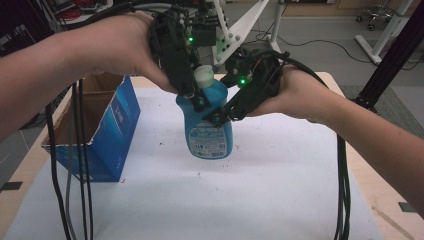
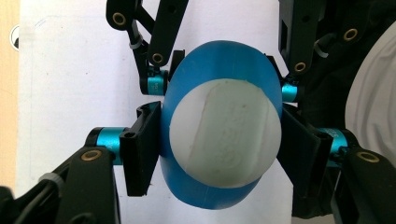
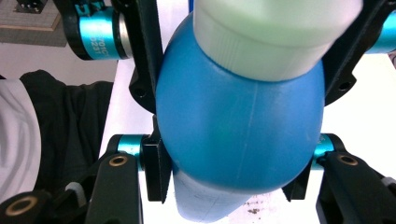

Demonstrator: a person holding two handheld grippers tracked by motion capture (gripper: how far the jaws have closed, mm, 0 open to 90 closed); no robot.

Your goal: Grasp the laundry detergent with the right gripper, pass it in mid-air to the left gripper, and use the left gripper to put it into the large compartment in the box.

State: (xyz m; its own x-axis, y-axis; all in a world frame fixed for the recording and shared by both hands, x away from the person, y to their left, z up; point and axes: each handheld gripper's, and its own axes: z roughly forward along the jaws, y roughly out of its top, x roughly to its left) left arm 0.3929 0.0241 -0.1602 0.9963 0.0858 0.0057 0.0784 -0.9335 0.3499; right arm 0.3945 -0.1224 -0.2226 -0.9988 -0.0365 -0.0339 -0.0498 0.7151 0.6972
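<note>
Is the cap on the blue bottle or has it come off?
On. The white cap sits atop the blue bottle, which is held off the table by the left claw and right claw.

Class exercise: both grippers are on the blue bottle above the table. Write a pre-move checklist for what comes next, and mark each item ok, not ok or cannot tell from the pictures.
1. Left gripper shut on the blue bottle, pads on both sides near the neck: ok.
2. Right gripper shut on the bottle's body: ok.
3. White cap seated on the neck: ok; how tightly it is screwed on: cannot tell.
4. Bottle upright: nearly, with a slight tilt: ok.
5. Bottle lifted off the white table cover: cannot tell.
6. Open blue cardboard box stands apart from the bottle, to its left in the high view: ok.
</note>
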